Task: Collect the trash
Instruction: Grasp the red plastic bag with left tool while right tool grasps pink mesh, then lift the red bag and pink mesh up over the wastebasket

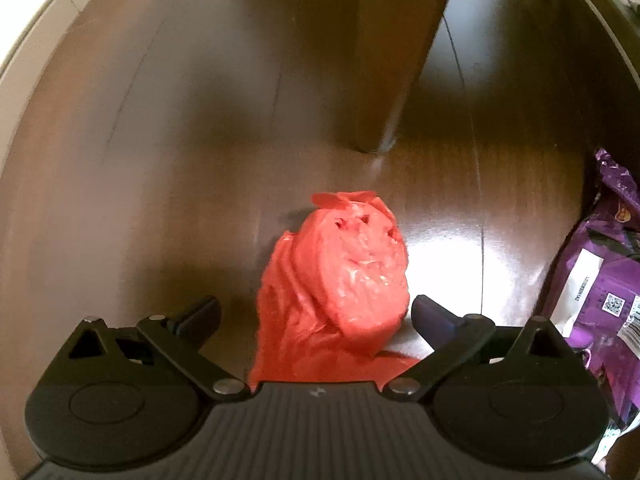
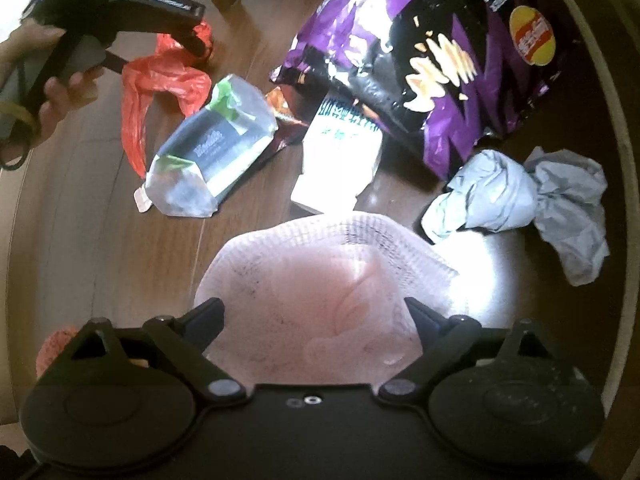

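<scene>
Left wrist view: left gripper [image 1: 316, 314] spread wide, unclenched, straddling a red plastic bag [image 1: 336, 288] on the wooden floor [image 1: 140, 160]; right wrist view: right gripper [image 2: 314, 312] likewise released around pale pink foam netting [image 2: 316, 280], purple chip bag [image 2: 420, 60] beyond.

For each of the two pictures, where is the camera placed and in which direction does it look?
Left wrist: on the left gripper, looking down at a red plastic bag on the wooden floor; open fingers show.
Right wrist: on the right gripper, looking down at a white foam net; its fingers and a hand show.
Shared: the red bag and purple chip bag.
</scene>
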Demonstrator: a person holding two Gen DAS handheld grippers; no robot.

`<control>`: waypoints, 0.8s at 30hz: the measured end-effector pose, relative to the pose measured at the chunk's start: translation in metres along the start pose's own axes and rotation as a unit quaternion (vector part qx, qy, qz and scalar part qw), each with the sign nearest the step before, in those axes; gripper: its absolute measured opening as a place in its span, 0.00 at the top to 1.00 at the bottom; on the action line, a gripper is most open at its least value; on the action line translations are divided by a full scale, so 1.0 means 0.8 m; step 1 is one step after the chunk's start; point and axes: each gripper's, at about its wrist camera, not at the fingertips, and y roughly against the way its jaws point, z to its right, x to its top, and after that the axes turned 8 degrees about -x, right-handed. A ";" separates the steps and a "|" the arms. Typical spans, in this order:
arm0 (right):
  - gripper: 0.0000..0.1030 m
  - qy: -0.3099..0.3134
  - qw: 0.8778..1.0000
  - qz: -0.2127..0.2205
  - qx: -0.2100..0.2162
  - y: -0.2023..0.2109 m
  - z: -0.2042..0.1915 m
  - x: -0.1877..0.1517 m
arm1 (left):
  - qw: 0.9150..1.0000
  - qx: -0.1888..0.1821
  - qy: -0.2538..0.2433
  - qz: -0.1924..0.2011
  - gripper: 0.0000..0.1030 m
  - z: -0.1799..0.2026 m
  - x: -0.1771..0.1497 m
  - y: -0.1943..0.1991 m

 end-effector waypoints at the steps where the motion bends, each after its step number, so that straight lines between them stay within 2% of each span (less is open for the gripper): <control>1: 0.13 0.001 1.000 -0.001 0.000 -0.002 -0.001 0.000 | 1.000 -0.005 0.000 -0.002 0.08 0.002 -0.002 -0.001; 3: 0.20 0.000 1.000 -0.002 0.003 -0.004 0.000 -0.001 | 1.000 -0.010 -0.004 -0.008 0.27 0.003 -0.004 -0.002; 5: 0.31 -0.001 1.000 -0.005 0.000 -0.007 0.001 -0.001 | 1.000 -0.014 -0.008 -0.009 0.33 0.006 -0.006 -0.001; 6: 0.35 -0.002 1.000 -0.005 -0.003 -0.007 0.001 -0.001 | 1.000 -0.015 -0.008 -0.010 0.40 0.008 -0.005 0.001; 7: 0.43 -0.002 1.000 -0.006 -0.004 -0.007 0.001 -0.001 | 1.000 -0.017 -0.009 -0.011 0.44 0.009 -0.006 0.003; 9: 0.54 0.000 1.000 -0.008 -0.006 -0.006 0.003 0.000 | 1.000 -0.011 -0.012 -0.012 0.48 0.014 -0.006 0.010; 11: 0.70 0.003 1.000 -0.006 -0.006 0.000 0.004 0.001 | 1.000 -0.008 -0.014 -0.009 0.50 0.019 -0.008 0.021; 13: 0.79 0.008 1.000 -0.004 -0.010 0.010 0.006 0.005 | 1.000 -0.005 -0.009 -0.009 0.51 0.022 -0.010 0.039; 18: 0.83 0.008 1.000 0.011 -0.016 0.071 0.009 0.011 | 1.000 -0.015 0.012 -0.008 0.52 0.029 -0.017 0.116; 24: 0.83 0.010 0.999 0.043 -0.006 0.192 0.011 0.026 | 0.999 -0.029 0.002 -0.015 0.51 0.049 -0.024 0.242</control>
